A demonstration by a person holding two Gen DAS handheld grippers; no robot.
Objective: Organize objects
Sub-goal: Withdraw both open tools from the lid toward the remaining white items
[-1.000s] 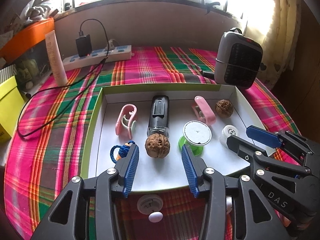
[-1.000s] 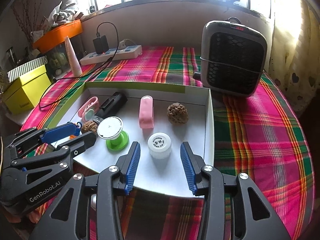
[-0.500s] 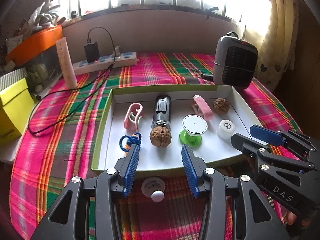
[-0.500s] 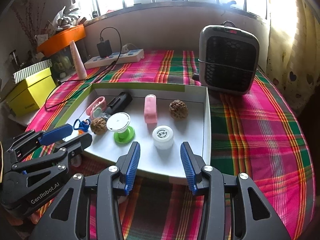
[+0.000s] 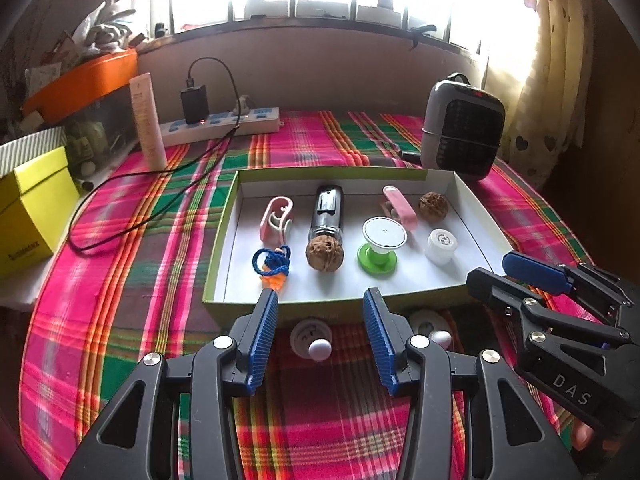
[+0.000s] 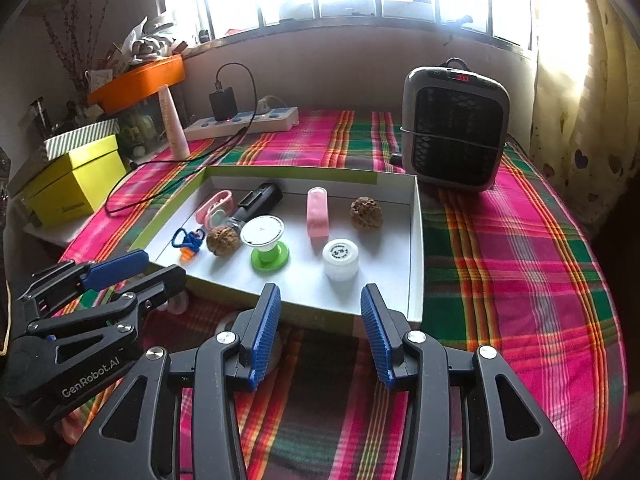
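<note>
A shallow white tray with a green rim [image 5: 224, 236] [image 6: 416, 240] lies on the plaid cloth. It holds a pink clip [image 5: 276, 218], a black device [image 5: 328, 212], a blue and orange cord [image 5: 274, 266], two walnuts [image 5: 324, 254] [image 5: 433, 206], a green and white spool [image 5: 382, 244] [image 6: 266, 242], a pink case [image 5: 400, 208] [image 6: 318, 216] and a white cap [image 5: 440, 245] [image 6: 340, 258]. My left gripper [image 5: 320, 336] is open and empty in front of the tray. My right gripper [image 6: 318, 330] is open and empty beside it.
Two small white knobs [image 5: 312, 340] [image 5: 430, 326] lie on the cloth just in front of the tray. A grey heater [image 6: 454, 128] stands behind the tray at right. A power strip [image 5: 220, 124], a pink tube [image 5: 148, 120] and a yellow box [image 5: 28, 212] are at left.
Both grippers have pulled back and up from the tray, so the tray looks smaller and farther. Both stay open and empty. The objects have not moved.
</note>
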